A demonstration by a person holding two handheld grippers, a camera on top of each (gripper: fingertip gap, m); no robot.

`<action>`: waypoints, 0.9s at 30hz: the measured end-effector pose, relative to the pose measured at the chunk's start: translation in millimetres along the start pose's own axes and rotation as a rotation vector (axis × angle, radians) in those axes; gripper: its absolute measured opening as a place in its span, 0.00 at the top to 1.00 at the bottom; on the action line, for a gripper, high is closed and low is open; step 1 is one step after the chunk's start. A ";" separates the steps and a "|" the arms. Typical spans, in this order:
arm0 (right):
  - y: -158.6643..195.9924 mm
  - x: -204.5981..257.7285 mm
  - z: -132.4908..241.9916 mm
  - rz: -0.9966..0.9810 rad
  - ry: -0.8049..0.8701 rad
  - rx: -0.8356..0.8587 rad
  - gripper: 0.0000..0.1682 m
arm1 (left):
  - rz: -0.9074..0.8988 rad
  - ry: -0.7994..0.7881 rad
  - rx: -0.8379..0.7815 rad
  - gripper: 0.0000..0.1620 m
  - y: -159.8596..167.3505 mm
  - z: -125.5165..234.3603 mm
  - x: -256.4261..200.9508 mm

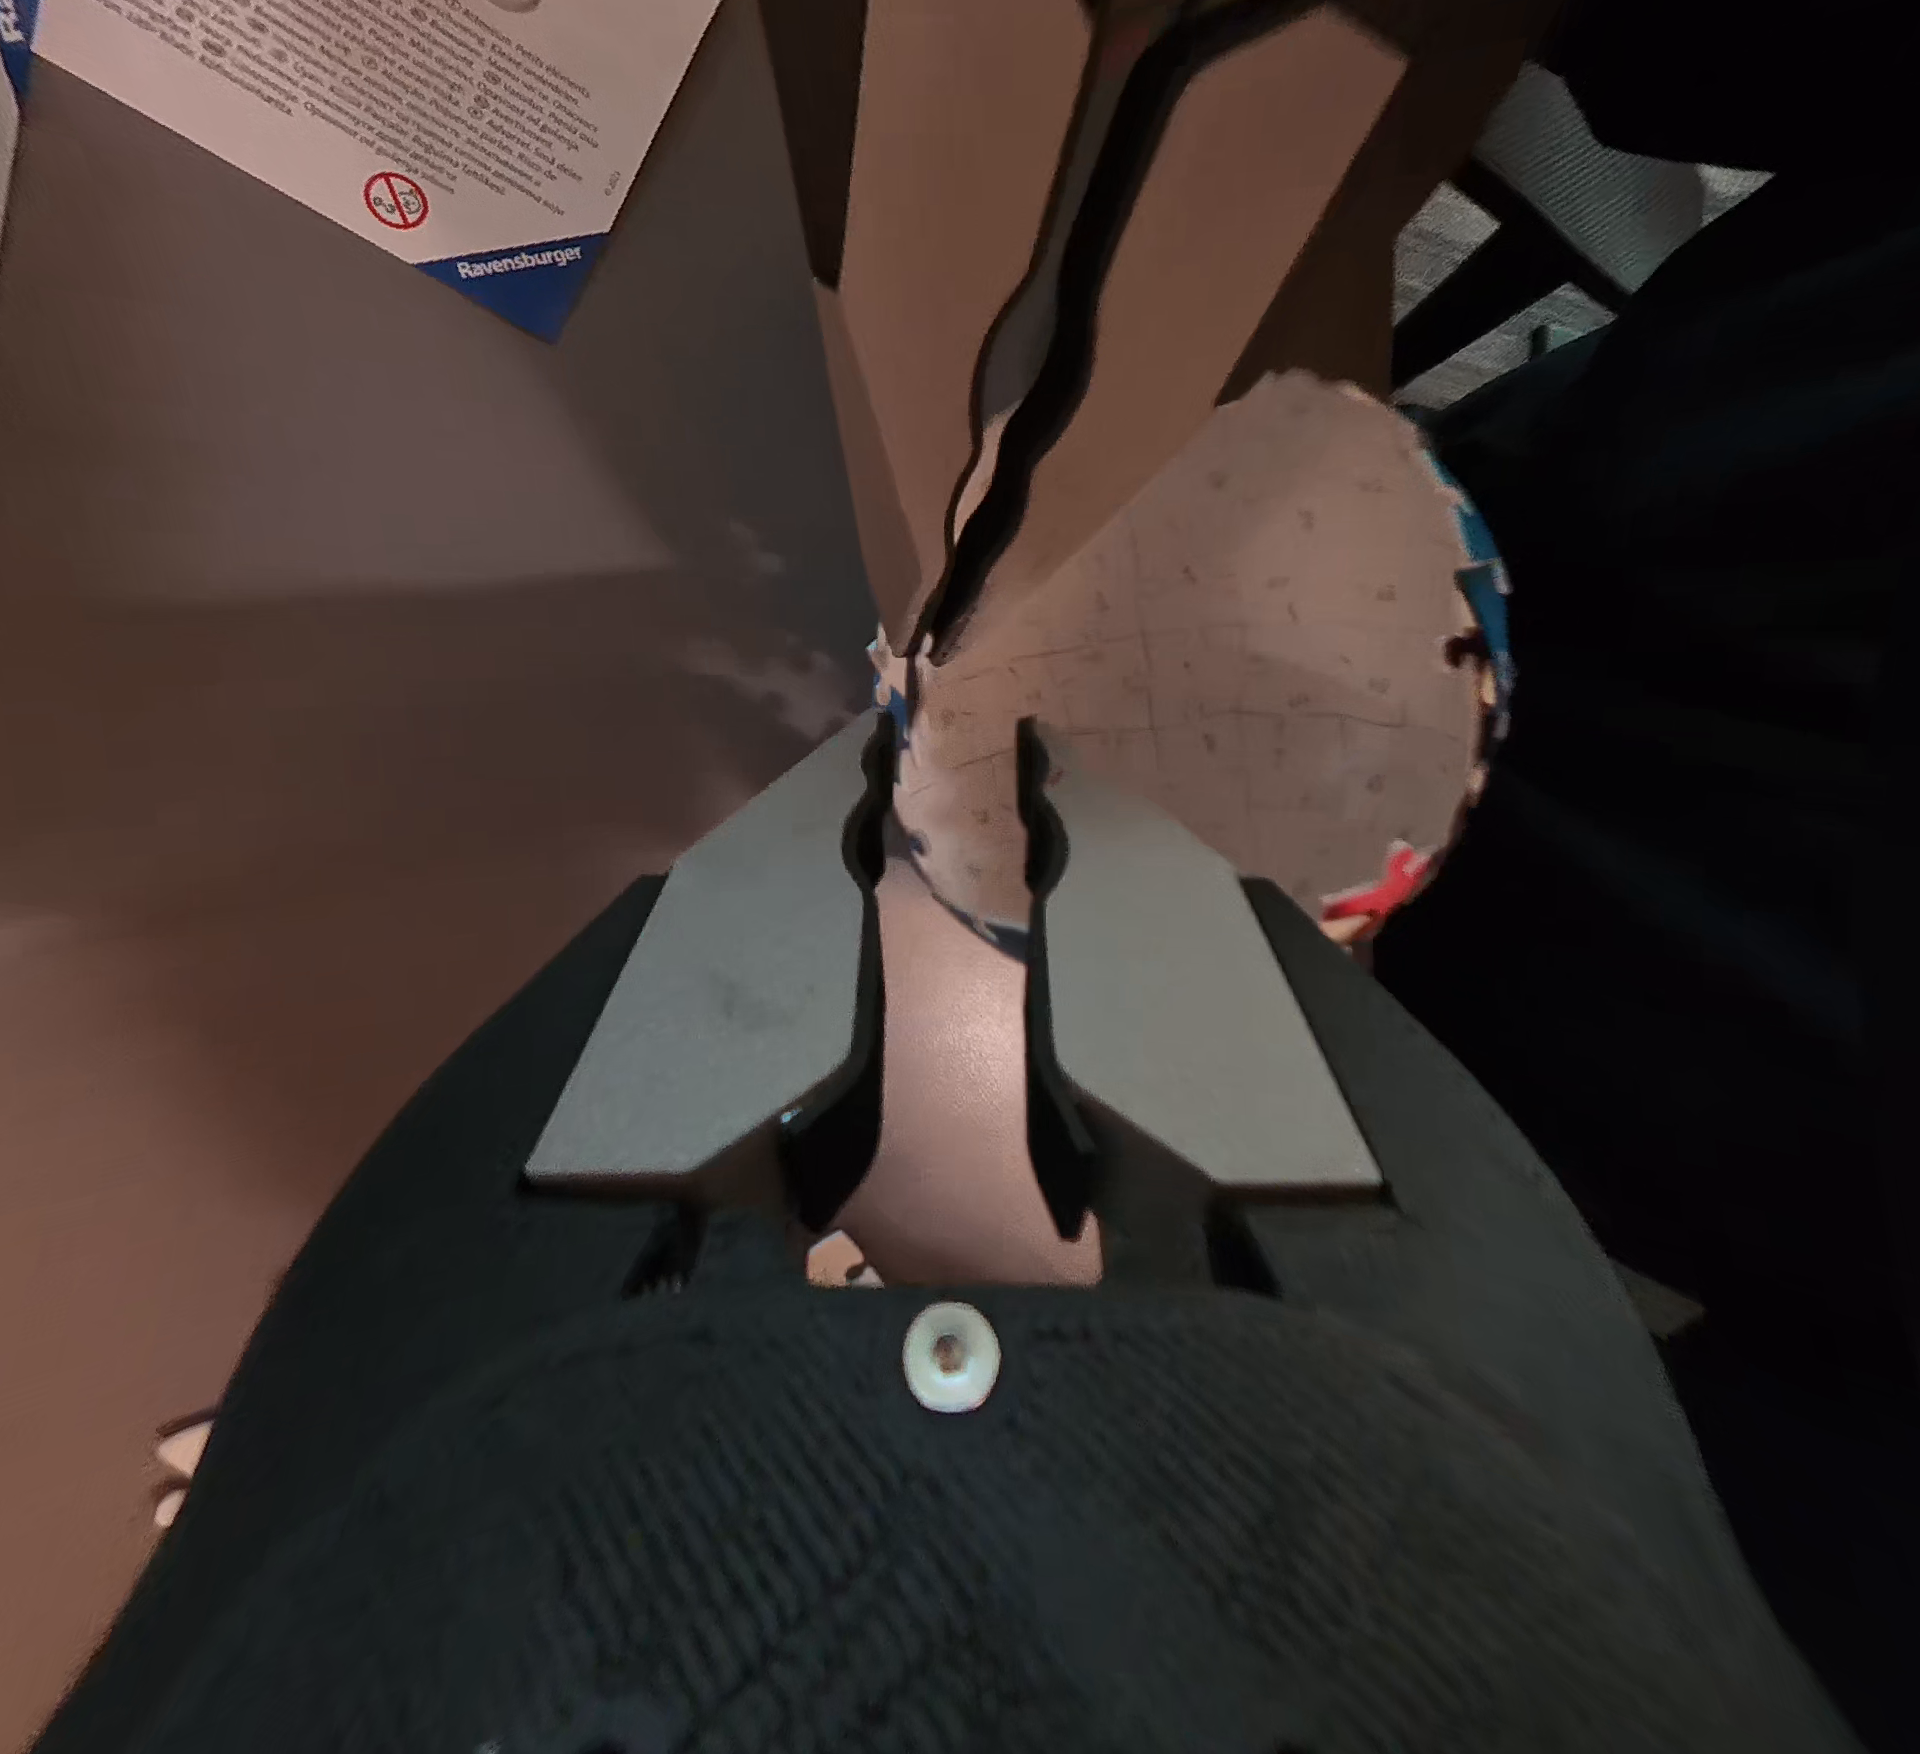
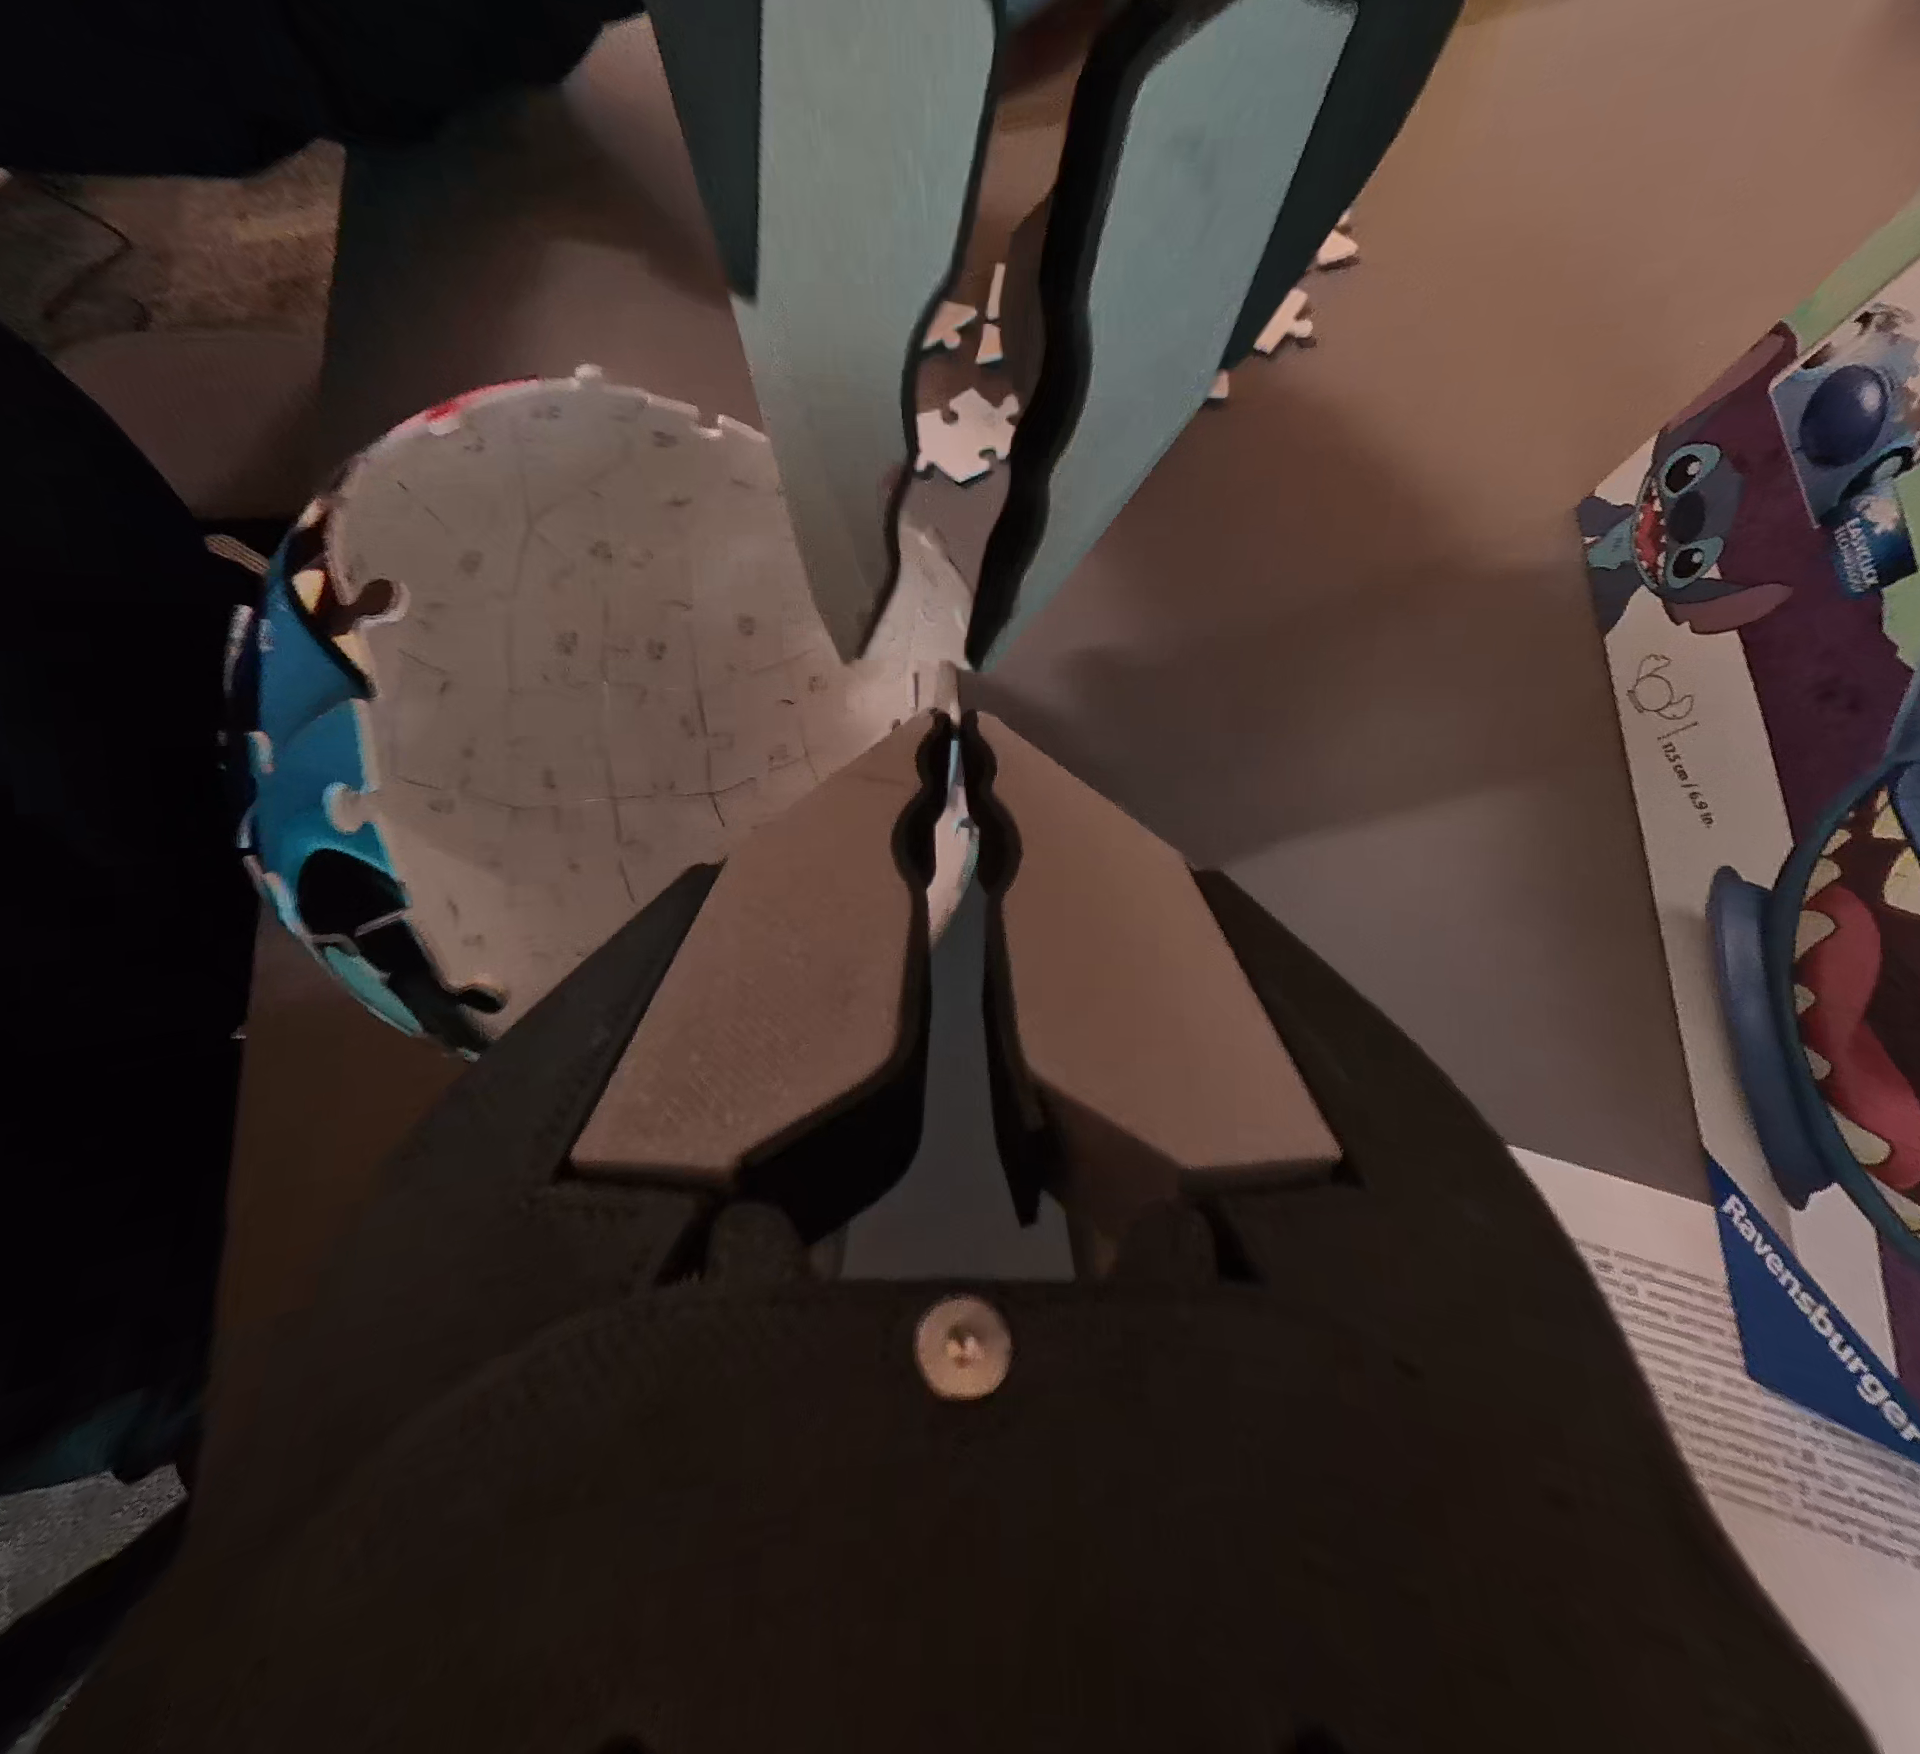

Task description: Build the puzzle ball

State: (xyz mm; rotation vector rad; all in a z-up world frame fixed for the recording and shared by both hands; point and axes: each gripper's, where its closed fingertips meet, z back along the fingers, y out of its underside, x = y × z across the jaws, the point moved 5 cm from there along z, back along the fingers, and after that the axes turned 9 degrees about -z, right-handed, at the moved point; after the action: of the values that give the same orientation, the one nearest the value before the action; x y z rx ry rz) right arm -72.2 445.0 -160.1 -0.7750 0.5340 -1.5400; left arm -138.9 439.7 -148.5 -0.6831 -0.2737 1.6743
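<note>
Both grippers meet at the rim of the half-built puzzle ball over the table.

Left wrist view: the left gripper (image 1: 954, 738) has its fingers apart, straddling the rim of the puzzle ball (image 1: 1226, 665), whose pale inner face with piece seams shows, blue and red print at its outer edge. The right gripper (image 1: 920, 650) comes in from the top, its tips nearly together at the same rim. A printed box (image 1: 343, 42) lies at the table's (image 1: 312, 613) far left corner. Right wrist view: the right gripper (image 2: 954, 728) is clamped on the thin rim of the ball (image 2: 540, 665); loose pieces (image 2: 971, 437) lie beyond, the box (image 2: 1766, 769) at the right edge.
</note>
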 end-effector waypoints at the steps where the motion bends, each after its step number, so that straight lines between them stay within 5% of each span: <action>1: 0.2 1.0 -2.0 0.009 0.000 0.003 1.00 | 0.002 0.003 -0.017 0.86 0.2 5.8 -0.4; 8: -0.8 3.9 -6.7 0.035 0.022 0.024 1.00 | 0.066 0.002 -0.113 0.81 2.2 29.5 9.1; 27: -2.9 -8.8 -15.7 -0.033 -0.098 0.146 1.00 | 0.064 -0.096 0.033 0.78 8.6 7.0 12.2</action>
State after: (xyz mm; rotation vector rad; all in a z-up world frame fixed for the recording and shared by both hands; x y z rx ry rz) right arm -85.7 452.4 -169.8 -0.7452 0.3343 -1.5449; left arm -150.9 450.7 -151.0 -0.5926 -0.2945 1.7716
